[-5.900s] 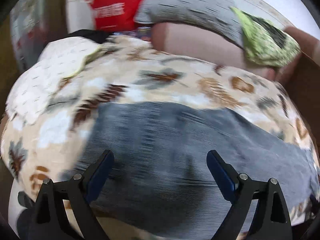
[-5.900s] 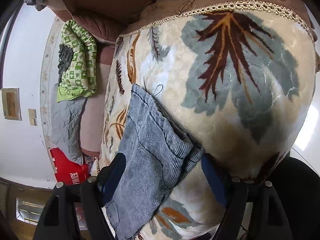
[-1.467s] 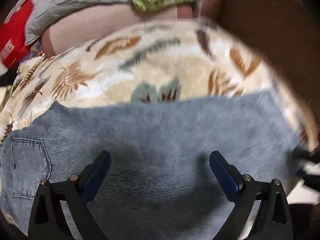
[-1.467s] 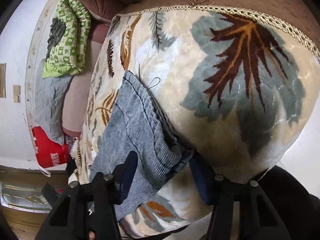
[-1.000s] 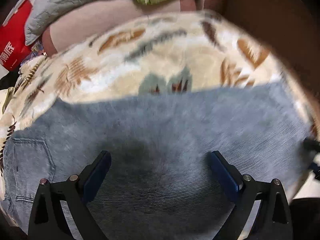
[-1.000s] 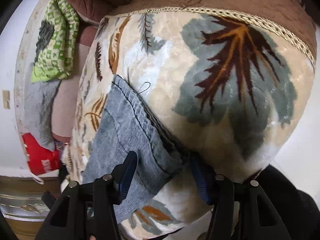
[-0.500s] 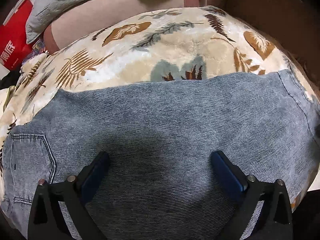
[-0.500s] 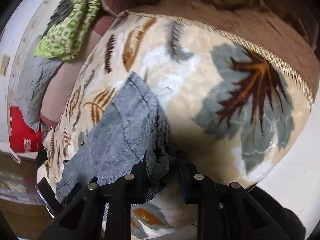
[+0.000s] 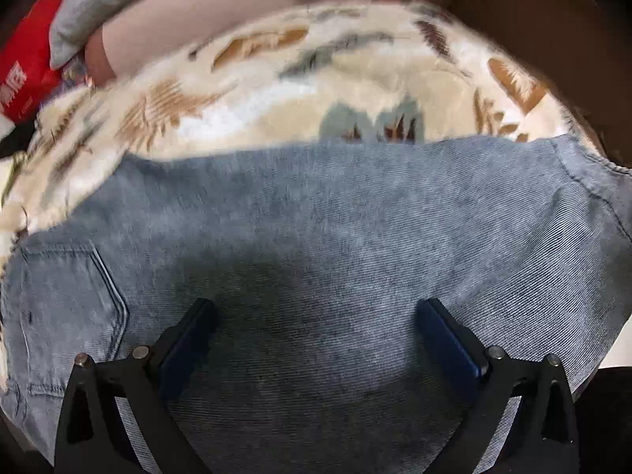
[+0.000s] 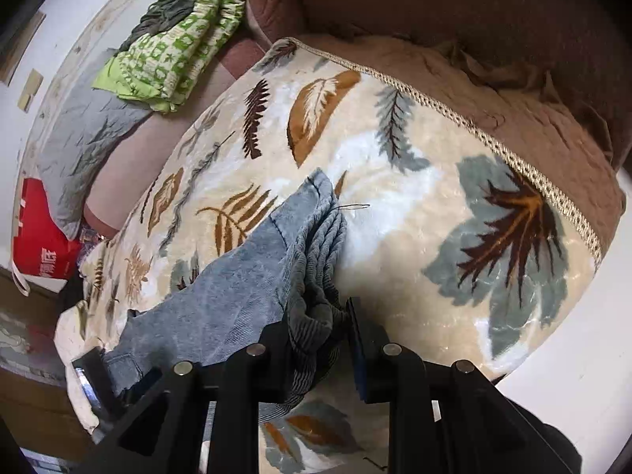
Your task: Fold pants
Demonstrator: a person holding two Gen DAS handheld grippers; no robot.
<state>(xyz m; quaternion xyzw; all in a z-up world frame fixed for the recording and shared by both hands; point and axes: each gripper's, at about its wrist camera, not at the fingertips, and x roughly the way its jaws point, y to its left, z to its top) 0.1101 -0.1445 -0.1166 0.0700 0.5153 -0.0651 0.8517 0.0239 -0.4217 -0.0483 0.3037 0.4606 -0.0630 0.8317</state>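
1. The jeans [image 9: 316, 237] lie on a leaf-print blanket [image 9: 276, 91], long axis running left to right in the left view, back pocket [image 9: 67, 300] at the left.
2. The left gripper [image 9: 316, 328] hangs above them, fingers wide apart.
3. The right gripper [image 10: 316, 316] is clamped on the bunched hem end [image 10: 316, 245]; bare blanket [image 10: 414, 197] spreads beyond to a braided edge [image 10: 493, 146].

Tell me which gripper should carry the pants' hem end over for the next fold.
Probably the right gripper: it is shut on the bunched hem end of the pants. The left gripper is open over their flat middle.
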